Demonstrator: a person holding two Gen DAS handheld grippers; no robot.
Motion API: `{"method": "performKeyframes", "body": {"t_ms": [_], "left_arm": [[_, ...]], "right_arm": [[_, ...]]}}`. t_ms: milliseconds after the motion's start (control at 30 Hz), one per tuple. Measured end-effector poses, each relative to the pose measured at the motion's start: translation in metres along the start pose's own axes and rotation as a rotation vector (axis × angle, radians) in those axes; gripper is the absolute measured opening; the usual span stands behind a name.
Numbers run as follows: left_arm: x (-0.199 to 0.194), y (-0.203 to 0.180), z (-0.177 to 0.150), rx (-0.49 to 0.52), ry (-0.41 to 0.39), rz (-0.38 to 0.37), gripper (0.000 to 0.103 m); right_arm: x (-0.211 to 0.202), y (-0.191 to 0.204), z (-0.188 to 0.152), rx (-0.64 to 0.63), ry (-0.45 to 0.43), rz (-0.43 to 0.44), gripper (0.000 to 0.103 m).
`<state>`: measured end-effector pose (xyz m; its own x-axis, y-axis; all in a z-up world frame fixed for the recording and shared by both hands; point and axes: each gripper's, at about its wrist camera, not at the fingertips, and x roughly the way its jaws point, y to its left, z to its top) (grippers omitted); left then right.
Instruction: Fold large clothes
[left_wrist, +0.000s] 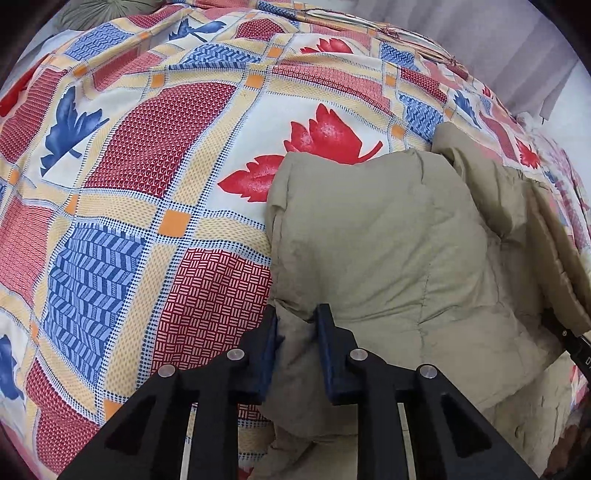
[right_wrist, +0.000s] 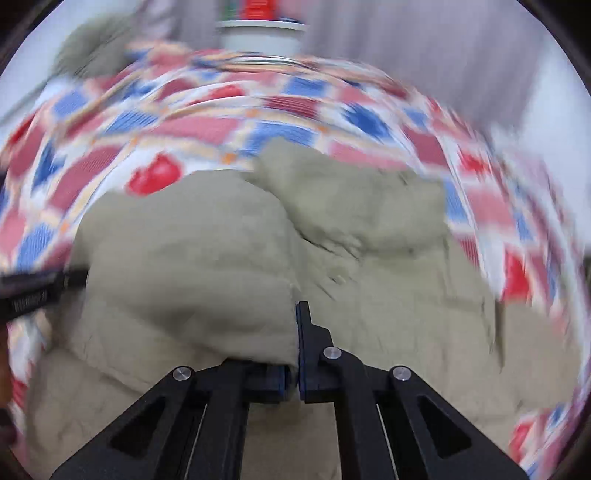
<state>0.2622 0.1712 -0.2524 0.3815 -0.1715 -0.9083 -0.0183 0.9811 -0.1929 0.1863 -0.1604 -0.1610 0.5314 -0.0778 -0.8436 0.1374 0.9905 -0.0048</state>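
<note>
I had the coat (left_wrist: 384, 236) lying on the bedspread (left_wrist: 155, 155), a khaki padded thing already partly folded over itself. In the left wrist view its long axis ran from my gripper away up the bed, far end near the red leaf print, with a second layer bunched along its right side. Left gripper (left_wrist: 298, 325) pointed steeply down at the near left edge, jaws narrow and pinched on a fold of coat fabric between the blue pads. Right wrist view was motion-blurred. Right gripper (right_wrist: 297, 325) had its jaws closed down to almost nothing, with a flap of coat draped over the left finger and pinched between the pads. The other gripper showed at the left edge of that view.
</note>
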Motion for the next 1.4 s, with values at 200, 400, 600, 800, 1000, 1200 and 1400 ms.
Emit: {"method": "performKeyframes", "body": {"t_ms": [200,400,600,800,1000,1200,1400], "left_arm": [[-0.002,-0.009,0.000,0.036,-0.024,0.139,0.023],[-0.060,0.002,0.007,0.034,-0.161,0.226,0.023],[-0.063,-0.016,0.002,0.099,-0.125,0.114,0.023],[0.001,-0.031,-0.024,0.078,-0.034,0.183,0.023],[0.003,-0.031,-0.022,0.106,-0.024,0.191,0.024],[-0.013,-0.034,-0.020,0.094,-0.006,0.213,0.024],[-0.043,-0.051,-0.032,0.098,0.008,0.177,0.024]], "right_arm": [[0.036,-0.075,-0.026,0.321,0.144,0.130,0.029],[0.001,-0.113,-0.037,0.461,0.098,0.097,0.030],[-0.026,-0.102,-0.012,0.321,-0.016,0.101,0.030],[0.029,-0.077,-0.013,0.212,0.102,0.117,0.029],[0.037,-0.089,-0.027,0.252,0.110,0.144,0.020],[0.010,-0.147,-0.036,0.495,0.097,0.146,0.026],[-0.017,-0.172,-0.062,0.557,0.126,0.200,0.035]]}}
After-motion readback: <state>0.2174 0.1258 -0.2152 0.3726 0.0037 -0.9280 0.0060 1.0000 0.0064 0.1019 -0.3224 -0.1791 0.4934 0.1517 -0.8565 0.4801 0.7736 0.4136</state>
